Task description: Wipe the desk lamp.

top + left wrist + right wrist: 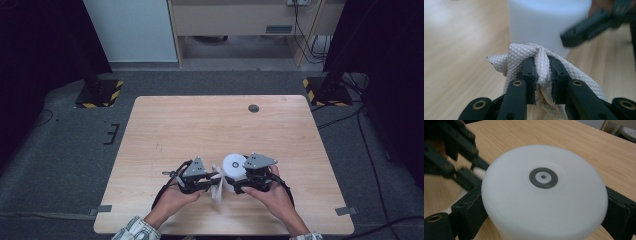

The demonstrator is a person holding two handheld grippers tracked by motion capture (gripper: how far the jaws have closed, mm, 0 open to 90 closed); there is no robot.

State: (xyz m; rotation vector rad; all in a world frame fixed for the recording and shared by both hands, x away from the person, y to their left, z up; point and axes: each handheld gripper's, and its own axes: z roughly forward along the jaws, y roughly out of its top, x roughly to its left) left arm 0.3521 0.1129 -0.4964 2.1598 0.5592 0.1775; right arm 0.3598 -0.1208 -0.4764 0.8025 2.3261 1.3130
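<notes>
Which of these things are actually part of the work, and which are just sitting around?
In use:
white container, held by right gripper
textured cloth, pinched in left gripper

Just lying about:
dark round disc on the table

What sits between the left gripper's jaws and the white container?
A bunched white cloth, pinched by the left gripper, lies against the white container, as the left gripper view shows.

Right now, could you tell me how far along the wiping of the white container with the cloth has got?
Done: the right gripper is clamped on the white container, which stands on the table, and the left gripper has the bunched cloth pinched. In hand: the cloth sits right by the container's side wall; whether it touches is unclear. Left: probably most of the wiping; how much is wiped cannot be told.
</notes>
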